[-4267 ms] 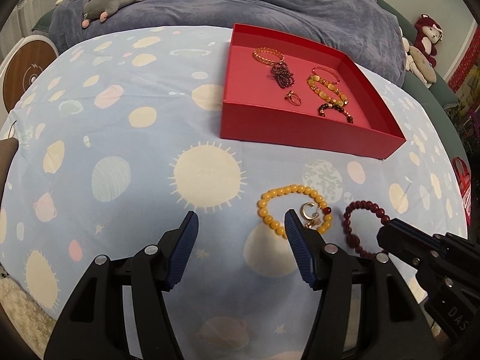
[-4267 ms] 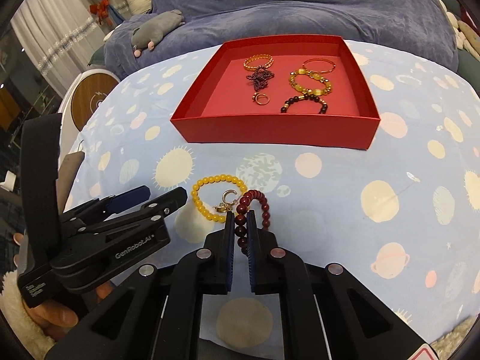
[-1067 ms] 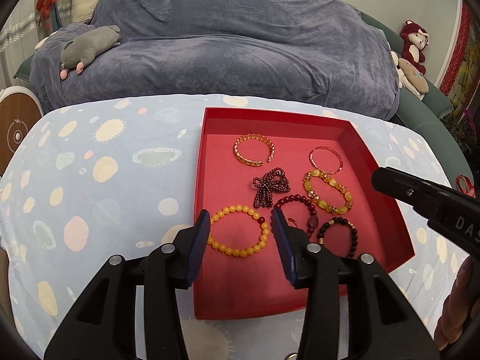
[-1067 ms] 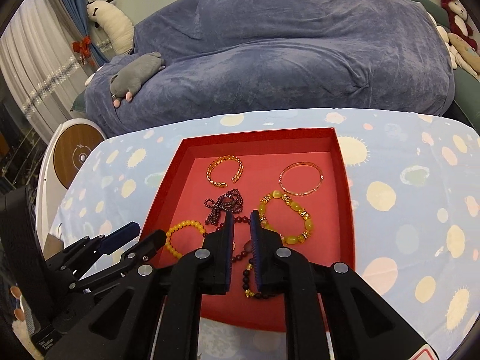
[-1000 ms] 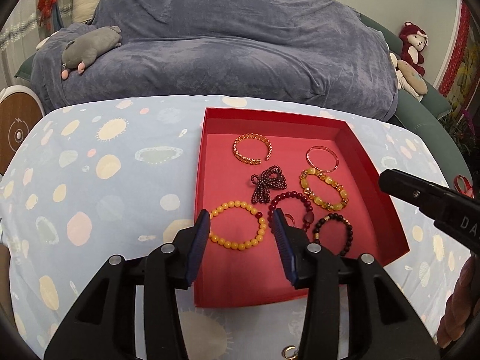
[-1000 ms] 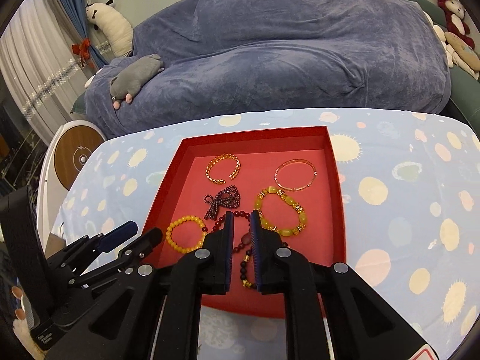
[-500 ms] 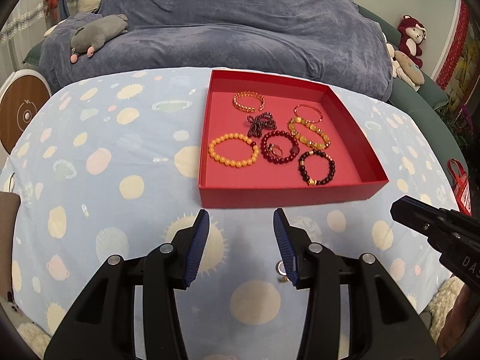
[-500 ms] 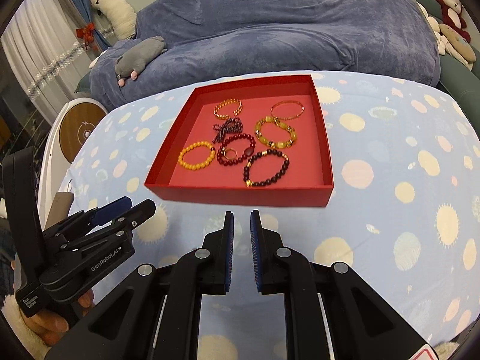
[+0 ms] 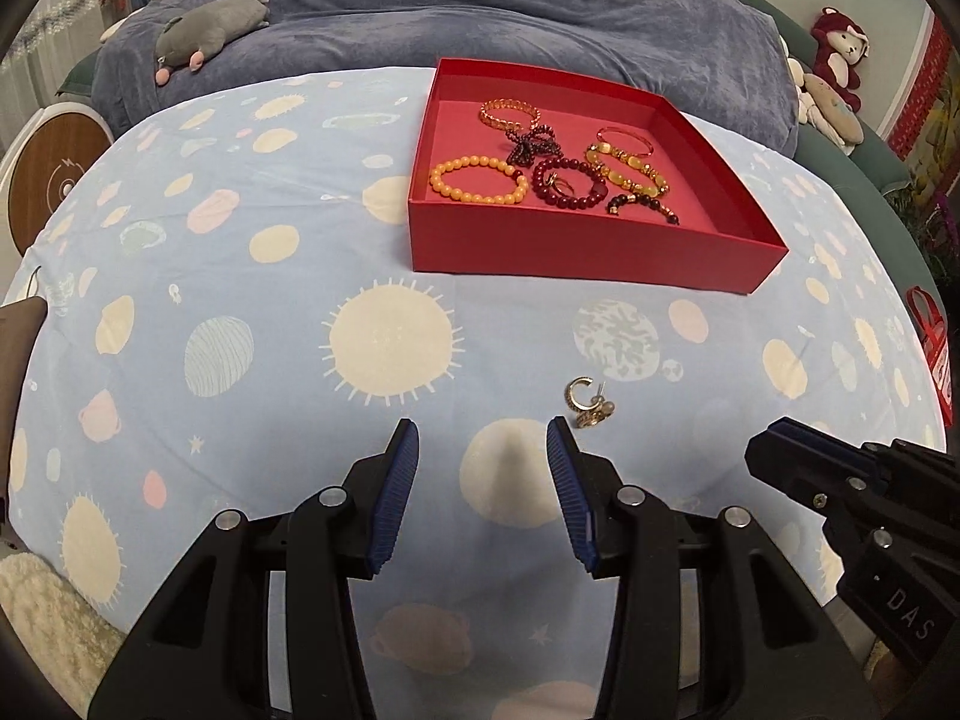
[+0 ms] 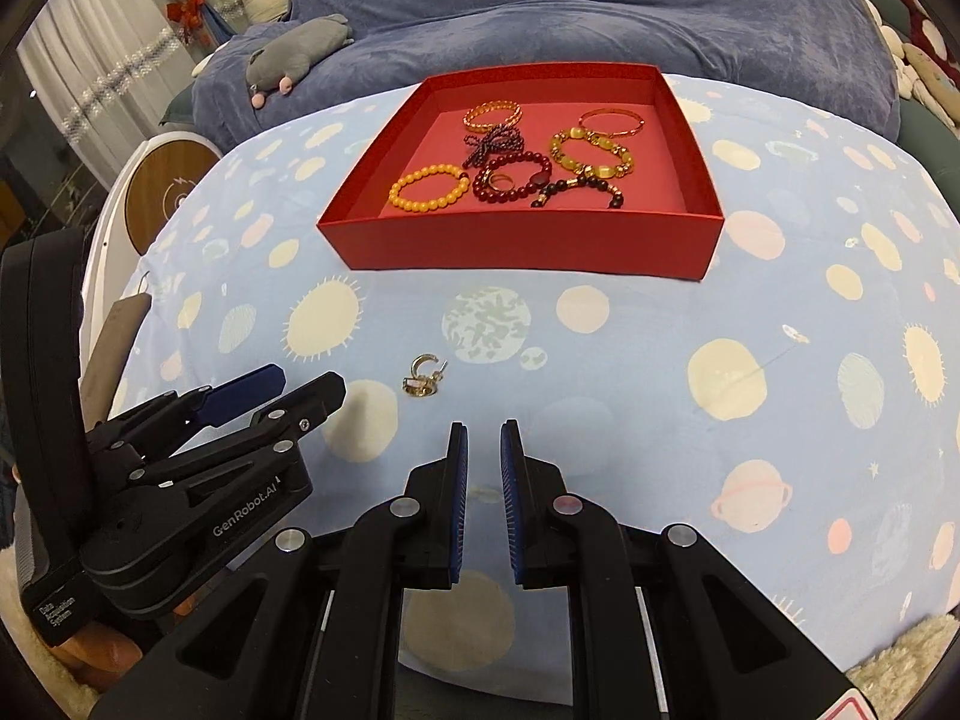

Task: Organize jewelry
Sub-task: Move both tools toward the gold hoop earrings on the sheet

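A red box [image 9: 570,258] [image 10: 522,240] stands at the far side of the table and holds several bracelets, among them a yellow bead bracelet [image 9: 478,180] [image 10: 429,186] and a dark red bead bracelet [image 9: 570,183] [image 10: 513,177]. Two small gold earrings [image 9: 588,402] [image 10: 426,378] lie on the cloth, just beyond the right fingertip of my left gripper [image 9: 482,438] [image 10: 306,381], which is open and empty. My right gripper [image 10: 483,429] [image 9: 774,438] hovers to their right, shut with only a narrow slit and nothing in it.
A light-blue cloth with suns and planets [image 9: 390,342] covers the table. Behind it lies a blue-covered couch with a grey plush toy [image 9: 210,18]. A round wood-faced object [image 9: 48,186] stands at the left, more plush toys [image 9: 840,48] at the right.
The yellow and dark red bracelets, earlier on the cloth, now lie in the box. Both grippers have drawn back from over the box toward the near edge and sunk lower.
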A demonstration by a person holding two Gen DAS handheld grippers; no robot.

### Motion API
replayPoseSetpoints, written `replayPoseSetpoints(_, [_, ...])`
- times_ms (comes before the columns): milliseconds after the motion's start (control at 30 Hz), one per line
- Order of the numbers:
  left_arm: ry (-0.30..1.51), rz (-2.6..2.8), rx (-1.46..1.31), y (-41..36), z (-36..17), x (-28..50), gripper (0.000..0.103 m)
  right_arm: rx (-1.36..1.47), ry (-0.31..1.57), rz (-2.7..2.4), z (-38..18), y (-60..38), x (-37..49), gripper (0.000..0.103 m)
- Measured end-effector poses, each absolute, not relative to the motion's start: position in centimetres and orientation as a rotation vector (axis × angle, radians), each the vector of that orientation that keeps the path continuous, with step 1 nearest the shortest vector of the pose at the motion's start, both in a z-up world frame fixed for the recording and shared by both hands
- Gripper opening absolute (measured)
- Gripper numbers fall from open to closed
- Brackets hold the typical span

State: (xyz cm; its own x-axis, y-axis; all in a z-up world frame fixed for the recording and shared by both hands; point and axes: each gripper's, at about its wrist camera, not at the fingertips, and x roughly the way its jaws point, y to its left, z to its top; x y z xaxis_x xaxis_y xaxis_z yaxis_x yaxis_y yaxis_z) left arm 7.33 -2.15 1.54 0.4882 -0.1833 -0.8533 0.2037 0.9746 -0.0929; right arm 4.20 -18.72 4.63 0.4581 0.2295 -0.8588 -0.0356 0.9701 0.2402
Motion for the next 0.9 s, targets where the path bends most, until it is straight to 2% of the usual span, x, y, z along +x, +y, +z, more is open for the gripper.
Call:
replayPoseSetpoints(200, [1.049,-0.202,0.032,-0.8,0.8,6.8,0.042,0.184,1.122,0.208,3.1,-16.8,5.2,0.014])
replayPoseSetpoints(267, [1.057,-0.194,0.020,-0.2,0.6,6.9,0.042,0.181,1.122,0.214,2.8,-16.2,5.7,0.032])
replayPoseSetpoints(333, [1.060,-0.184,0.011,0.2,0.5,7.0,0.042,0.174,1.113,0.217,2.7,-15.7,6.1,0.036])
replayPoseSetpoints(733, [1.065,-0.158,-0.024,1.5,0.4,7.6,0.043,0.156,1.128,0.208,1.2,-14.7,8.6,0.036])
replayPoseSetpoints(833, [1.066,-0.159,-0.026,1.4,0.4,7.6,0.043,0.150,1.128,0.207,1.1,-14.6,8.8,0.032])
replayPoseSetpoints(900, [1.066,-0.161,-0.027,1.4,0.4,7.7,0.043,0.144,1.129,0.211,0.9,-14.5,8.7,0.022])
